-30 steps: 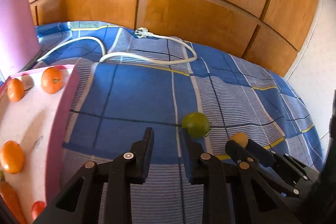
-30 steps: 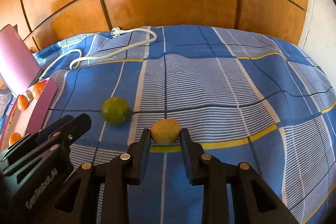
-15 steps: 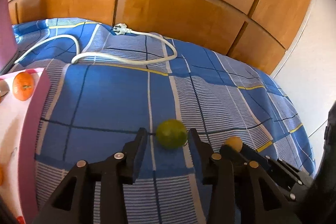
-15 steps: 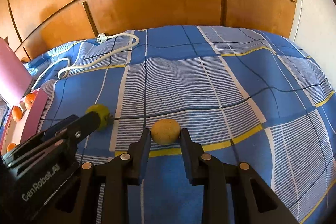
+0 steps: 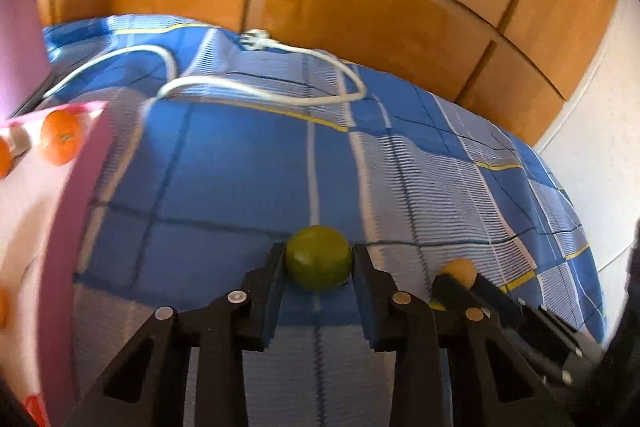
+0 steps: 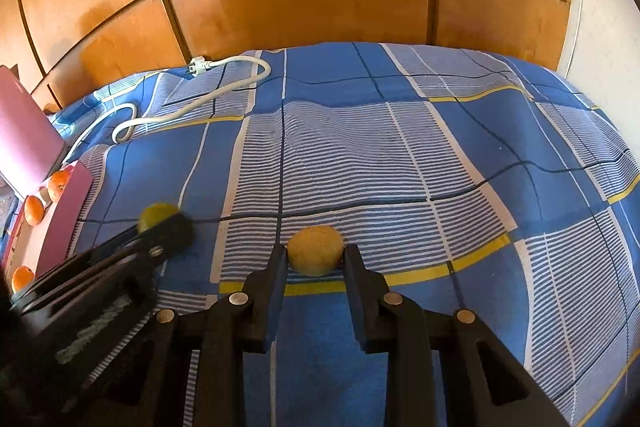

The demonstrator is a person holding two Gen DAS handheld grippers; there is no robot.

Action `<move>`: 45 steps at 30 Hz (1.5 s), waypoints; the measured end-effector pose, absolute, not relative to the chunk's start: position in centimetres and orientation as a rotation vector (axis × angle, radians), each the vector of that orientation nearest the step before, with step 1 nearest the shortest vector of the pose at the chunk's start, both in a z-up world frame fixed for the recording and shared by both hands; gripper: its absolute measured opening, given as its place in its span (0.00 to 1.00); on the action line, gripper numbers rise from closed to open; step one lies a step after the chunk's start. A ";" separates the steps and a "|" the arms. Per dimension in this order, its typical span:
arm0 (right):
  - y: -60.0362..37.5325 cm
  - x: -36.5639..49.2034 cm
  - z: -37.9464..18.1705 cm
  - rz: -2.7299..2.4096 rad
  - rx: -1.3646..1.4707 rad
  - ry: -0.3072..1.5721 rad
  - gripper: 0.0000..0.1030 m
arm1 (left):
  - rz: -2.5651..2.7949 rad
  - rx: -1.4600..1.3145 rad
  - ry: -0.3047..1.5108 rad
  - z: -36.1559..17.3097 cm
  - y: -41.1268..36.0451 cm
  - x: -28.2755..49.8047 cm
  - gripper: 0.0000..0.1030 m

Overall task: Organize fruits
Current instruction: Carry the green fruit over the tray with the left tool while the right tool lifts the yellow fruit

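Note:
A green lime (image 5: 319, 258) lies on the blue checked bedspread, and my left gripper (image 5: 319, 261) has its fingers closed against both sides of it. A tan round fruit (image 6: 315, 250) sits between the fingers of my right gripper (image 6: 315, 253), which is shut on it. In the right wrist view the lime (image 6: 154, 214) shows at the left gripper's tip. In the left wrist view the tan fruit (image 5: 460, 271) shows at the right gripper's tip. A pink box (image 5: 76, 211) at the left holds oranges (image 5: 62, 143).
A white power cable (image 6: 200, 103) with a plug loops across the far side of the bed. Wooden wardrobe panels (image 6: 304, 7) stand behind the bed. The pink box's raised lid (image 6: 24, 143) is at the far left. A white wall (image 5: 600, 167) is at the right.
My left gripper moved forward onto the lime and closed on it. My right gripper stayed shut on the tan fruit, nearly still.

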State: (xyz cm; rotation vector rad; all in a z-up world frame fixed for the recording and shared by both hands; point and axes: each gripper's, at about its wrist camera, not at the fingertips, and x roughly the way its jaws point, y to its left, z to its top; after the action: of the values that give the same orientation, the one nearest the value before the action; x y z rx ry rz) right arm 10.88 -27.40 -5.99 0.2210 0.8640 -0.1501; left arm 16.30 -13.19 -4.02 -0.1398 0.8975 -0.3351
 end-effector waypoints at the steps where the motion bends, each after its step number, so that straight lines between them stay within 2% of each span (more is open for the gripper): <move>1: -27.3 10.9 -6.0 -0.150 0.218 0.864 0.28 | -0.325 -0.138 0.893 -3.9 -12.6 15.7 0.32; 12: -26.7 10.1 -6.0 -0.150 0.194 0.864 0.28 | -0.255 -0.007 0.757 -2.0 -8.4 7.8 0.32; 19: -24.5 8.7 -5.8 -0.110 0.123 0.880 0.28 | -0.195 -0.048 0.747 -2.0 -6.6 4.6 0.32; 45: -20.6 5.9 -5.9 0.013 0.017 0.910 0.28 | -0.113 -0.104 0.683 -0.7 -3.8 1.4 0.32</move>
State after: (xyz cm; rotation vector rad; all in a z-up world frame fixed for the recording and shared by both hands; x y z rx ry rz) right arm 5.87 -20.57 -5.93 0.0173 0.9102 0.0133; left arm 1.43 -3.81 -0.73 -0.1037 0.6834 -0.1128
